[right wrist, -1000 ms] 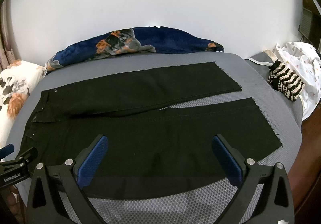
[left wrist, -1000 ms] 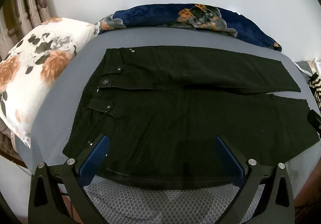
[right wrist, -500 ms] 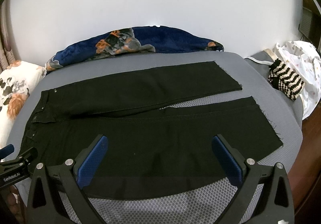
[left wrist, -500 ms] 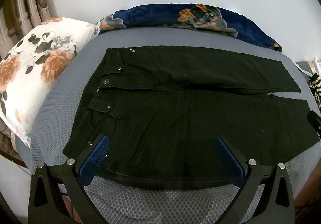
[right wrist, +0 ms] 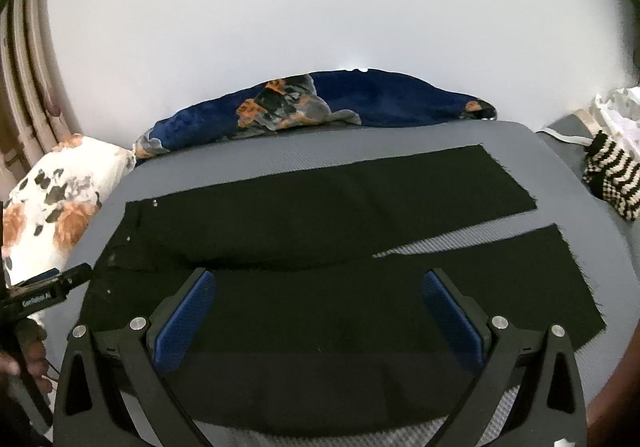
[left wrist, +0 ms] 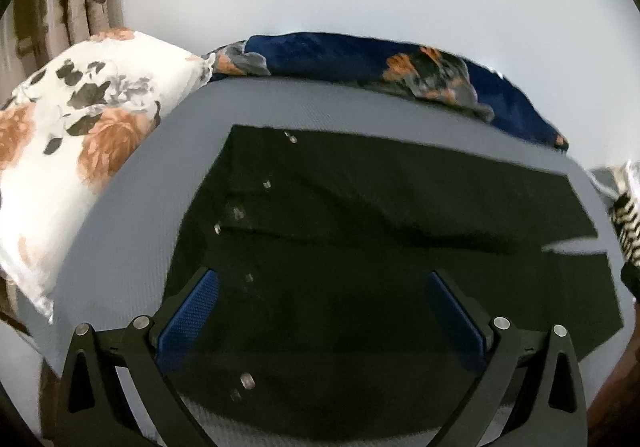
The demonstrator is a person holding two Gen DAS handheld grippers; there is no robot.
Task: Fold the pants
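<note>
A pair of black pants lies flat on a gray mesh bed, filling the middle of both pictures. The waist with its small metal buttons sits toward the left of the frame, and the two legs run out to the right, with a thin gap of gray showing between them near the ends.

The left claw is low in the middle of its picture, with its blue fingers spread wide apart over the waist end of the pants. It holds nothing. This picture is blurry.

The right claw is also low in the middle of its picture. Its blue fingers are spread wide over the near leg and pinch nothing.

At the far left of the right picture, the black tip of the left claw shows beside the waist, with a hand under it.

A white flower pillow is at the upper left. A dark blue blanket lies along the top edge of the bed. A striped knit thing sits at the right edge.
</note>
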